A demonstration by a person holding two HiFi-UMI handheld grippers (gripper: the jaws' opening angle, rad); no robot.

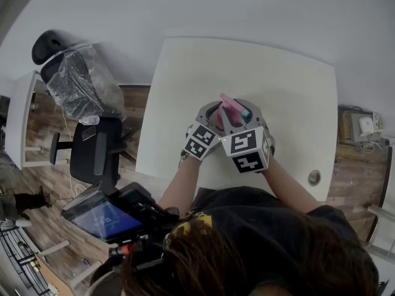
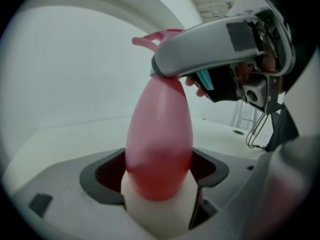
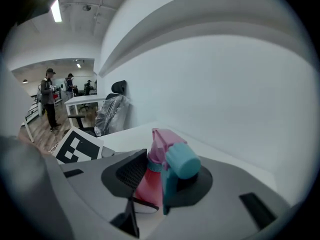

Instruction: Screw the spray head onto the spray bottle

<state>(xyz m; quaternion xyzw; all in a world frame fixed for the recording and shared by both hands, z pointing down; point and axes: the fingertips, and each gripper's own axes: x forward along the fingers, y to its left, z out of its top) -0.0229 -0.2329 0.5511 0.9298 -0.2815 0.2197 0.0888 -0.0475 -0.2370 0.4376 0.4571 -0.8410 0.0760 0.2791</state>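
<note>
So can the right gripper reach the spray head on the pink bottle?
Probably yes: the right gripper has its jaws closed around the spray head atop the bottle, and nothing blocks it.

The bottle (image 2: 159, 149) is smooth, glossy pink plastic, slightly translucent. The spray head (image 3: 172, 159) is satin pink and teal plastic. The left gripper (image 2: 159, 173) has matt grey fingers (image 2: 105, 176) with dark ribbed pads. The worktop (image 1: 247, 73) is matt white. At 9 o'clock are a wood-grain floor (image 1: 137, 96) and a chair (image 1: 80, 82) under crinkled clear film.
</note>
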